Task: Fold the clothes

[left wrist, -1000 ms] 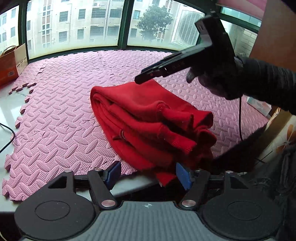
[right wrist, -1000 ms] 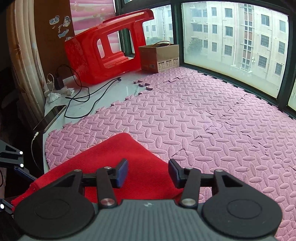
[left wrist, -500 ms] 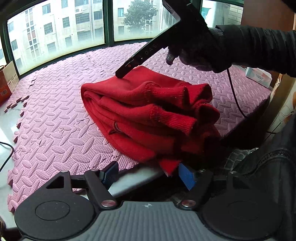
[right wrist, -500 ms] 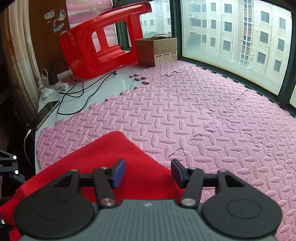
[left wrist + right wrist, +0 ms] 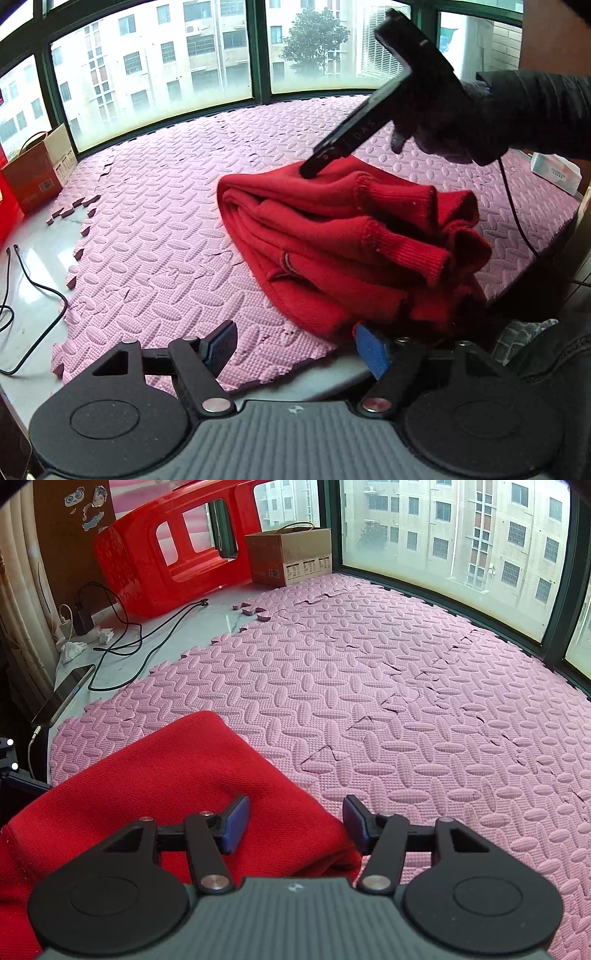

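Red sweater (image 5: 332, 236) — folded in a thick bundle, lying at the near edge of the pink foam mat (image 5: 166, 221). Right gripper (image 5: 295, 825) — fingers spread wide, resting over the sweater's top layer. Left gripper (image 5: 295, 345) — fingers wide, hovering at the mat edge, gripping nothing.

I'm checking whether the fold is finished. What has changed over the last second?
The right gripper has come down onto the folded red knit garment, jaws open, gripping nothing. The left gripper stays open short of it. The garment and pink foam mat lie as before.
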A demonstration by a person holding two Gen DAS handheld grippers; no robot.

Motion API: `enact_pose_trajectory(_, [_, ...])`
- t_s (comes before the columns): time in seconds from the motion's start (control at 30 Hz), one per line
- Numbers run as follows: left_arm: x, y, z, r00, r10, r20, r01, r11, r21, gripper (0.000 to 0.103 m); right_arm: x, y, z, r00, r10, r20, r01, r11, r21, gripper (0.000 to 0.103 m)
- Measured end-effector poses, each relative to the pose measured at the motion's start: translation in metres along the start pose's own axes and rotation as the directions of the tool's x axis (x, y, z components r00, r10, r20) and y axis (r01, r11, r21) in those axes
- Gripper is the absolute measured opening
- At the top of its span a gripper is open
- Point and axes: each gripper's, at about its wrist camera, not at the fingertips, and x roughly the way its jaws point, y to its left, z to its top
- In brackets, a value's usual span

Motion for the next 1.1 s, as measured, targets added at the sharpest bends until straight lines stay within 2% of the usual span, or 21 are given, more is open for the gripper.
enact_pose_trajectory(0.07, [0.006, 0.019, 0.007, 0.999, 0.042, -0.009, -0.042, 0.997, -0.070, 0.058, -0.003, -0.005, -0.003, 1.000, -0.002, -0.004, 0.002, 1.000, 0.015, 0.060])
enact_pose_trajectory(0.1, [0.009, 0.030, 0.009, 0.999, 0.032, -0.019, -0.034, 0.992, -0.120, 0.058, -0.005, -0.008, -0.004, 1.000, -0.003, -0.006, 0.003, 1.000, 0.023, 0.060])
enact_pose_trajectory(0.2, [0.007, 0.051, 0.013, 0.998, -0.067, -0.013, 0.062, 0.972, -0.228, 0.058, -0.010, -0.015, -0.006, 1.000, 0.004, -0.004, -0.004, 0.999, 0.053, 0.060])
enact_pose_trajectory(0.23, [0.002, 0.049, 0.013, 0.995, -0.100, 0.006, 0.099, 0.971, -0.217, 0.058, -0.011, -0.017, -0.006, 1.000, 0.018, 0.000, -0.018, 0.998, 0.062, 0.060])
enact_pose_trajectory(0.3, [-0.011, 0.037, 0.010, 0.991, -0.135, 0.026, 0.137, 0.983, -0.122, 0.061, -0.010, -0.019, -0.004, 0.999, 0.037, 0.007, -0.038, 0.997, 0.071, 0.060])
enact_pose_trajectory(0.43, [-0.017, 0.010, 0.001, 0.981, -0.193, 0.004, 0.193, 0.981, 0.019, 0.064, -0.001, -0.020, 0.004, 0.999, 0.053, 0.011, -0.054, 0.996, 0.066, 0.060])
enact_pose_trajectory(0.5, [-0.015, -0.004, -0.003, 0.980, -0.198, -0.005, 0.198, 0.978, 0.073, 0.069, 0.004, -0.019, 0.008, 0.998, 0.060, 0.014, -0.061, 0.996, 0.072, 0.060])
enact_pose_trajectory(0.63, [-0.003, -0.029, -0.010, 0.983, -0.181, -0.026, 0.183, 0.967, 0.179, 0.070, 0.016, -0.019, 0.015, 0.995, 0.101, 0.005, -0.101, 0.990, 0.098, 0.060])
enact_pose_trajectory(0.77, [0.005, -0.037, -0.013, 0.986, -0.165, -0.020, 0.165, 0.965, 0.206, 0.069, 0.023, -0.021, 0.017, 0.991, 0.130, -0.015, -0.127, 0.985, 0.119, 0.060])
enact_pose_trajectory(0.9, [0.005, -0.028, -0.011, 0.982, -0.188, -0.008, 0.187, 0.968, 0.169, 0.038, 0.026, -0.029, 0.013, 0.985, 0.160, -0.059, -0.150, 0.977, 0.150, 0.060])
enact_pose_trajectory(1.0, [0.006, -0.020, -0.009, 0.986, -0.167, 0.002, 0.165, 0.975, 0.150, 0.028, 0.025, -0.035, 0.009, 0.983, 0.169, -0.075, -0.155, 0.973, 0.168, 0.059])
enact_pose_trajectory(1.1, [0.010, -0.006, -0.004, 0.992, -0.129, 0.001, 0.128, 0.985, 0.113, 0.024, 0.019, -0.043, 0.003, 0.983, 0.167, -0.081, -0.149, 0.970, 0.192, 0.058])
